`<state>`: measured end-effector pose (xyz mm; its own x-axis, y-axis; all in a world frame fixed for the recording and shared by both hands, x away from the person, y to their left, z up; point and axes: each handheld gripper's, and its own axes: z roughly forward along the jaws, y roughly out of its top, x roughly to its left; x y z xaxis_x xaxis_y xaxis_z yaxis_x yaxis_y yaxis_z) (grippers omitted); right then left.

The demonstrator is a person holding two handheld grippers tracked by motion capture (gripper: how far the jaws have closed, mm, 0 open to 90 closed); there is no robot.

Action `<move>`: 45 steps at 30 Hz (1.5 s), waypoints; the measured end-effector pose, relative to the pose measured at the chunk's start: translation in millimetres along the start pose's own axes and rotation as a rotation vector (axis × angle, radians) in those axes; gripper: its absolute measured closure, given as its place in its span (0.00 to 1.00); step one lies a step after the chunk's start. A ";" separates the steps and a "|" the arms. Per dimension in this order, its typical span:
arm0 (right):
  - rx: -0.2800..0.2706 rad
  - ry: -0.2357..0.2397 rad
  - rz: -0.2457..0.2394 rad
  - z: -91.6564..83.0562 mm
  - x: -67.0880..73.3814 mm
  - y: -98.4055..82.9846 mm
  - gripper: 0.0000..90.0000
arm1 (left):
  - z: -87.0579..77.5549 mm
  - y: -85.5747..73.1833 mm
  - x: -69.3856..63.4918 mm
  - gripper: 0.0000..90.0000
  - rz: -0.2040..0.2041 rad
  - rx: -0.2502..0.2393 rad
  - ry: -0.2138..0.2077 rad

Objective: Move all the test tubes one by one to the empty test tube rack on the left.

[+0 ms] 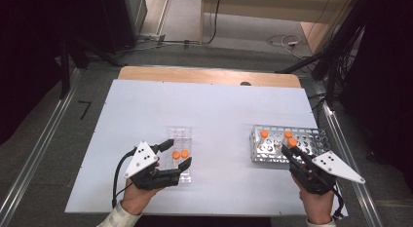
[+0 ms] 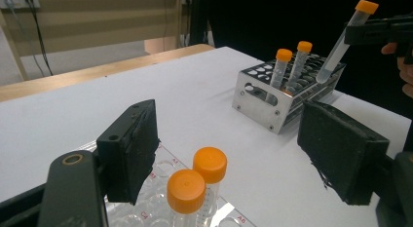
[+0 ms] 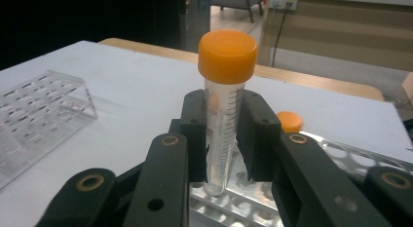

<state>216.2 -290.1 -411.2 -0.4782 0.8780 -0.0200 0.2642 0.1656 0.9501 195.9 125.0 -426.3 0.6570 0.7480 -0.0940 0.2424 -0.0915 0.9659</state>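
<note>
— What's the right gripper (image 3: 221,139) got, nearest us?

— A clear tube with an orange cap (image 3: 225,110). The fingers (image 3: 195,134) pinch it on both sides of its barrel, below the cap. In the right gripper view its long axis runs along the fingers, cap at the far end and rounded tip toward the metal rack (image 3: 253,207) beneath.

— So it stands straight?

— Not quite. Seen from the left gripper view, the tube (image 2: 341,42) leans: cap up and away to the right, tip (image 2: 321,78) down toward the rack (image 2: 287,98), hanging just above its back corner and clear of the holes.

— And the other hand?

— The left gripper (image 1: 176,153) rests low on the white surface (image 1: 214,110) with its fingers (image 2: 129,149) spread wide, one on each side of the clear plastic rack (image 1: 179,137). Two orange-capped tubes (image 2: 197,188) stand upright there between the fingers, caps up, with neither finger touching them.

— Farther off?

— Two more capped tubes (image 2: 290,66) stand upright in the metal rack, on its front rows, caps skyward. Beyond that lies the surface's wooden edge (image 1: 209,75).
</note>
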 end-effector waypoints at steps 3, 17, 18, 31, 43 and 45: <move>0.009 0.055 -0.012 4.1 11.4 -0.8 0.80 | 0.6 -0.2 -0.9 0.25 0.000 0.000 -0.004; 0.069 0.246 -0.037 30.4 56.3 -10.1 0.80 | 5.8 -1.6 -7.7 0.21 0.016 0.017 -0.025; 0.074 0.256 -0.043 32.4 59.1 -10.6 0.80 | 6.0 -1.7 -8.0 0.21 0.018 0.019 -0.025; 0.123 0.360 -0.106 55.6 100.4 -16.0 0.80 | 10.5 -3.0 -16.9 0.26 0.029 0.018 -0.067; 0.146 0.412 -0.148 63.7 120.8 -19.9 0.80 | 24.8 -3.9 -35.4 0.30 0.048 0.032 -0.131; 0.152 0.419 -0.151 64.8 124.3 -20.5 0.80 | 27.1 -3.4 -38.4 0.31 0.049 0.036 -0.141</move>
<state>205.6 -155.3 -453.4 -0.8097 0.5868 0.0023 0.2701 0.3692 0.8892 189.2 78.7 -432.5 0.7616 0.6428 -0.0825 0.2313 -0.1508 0.9611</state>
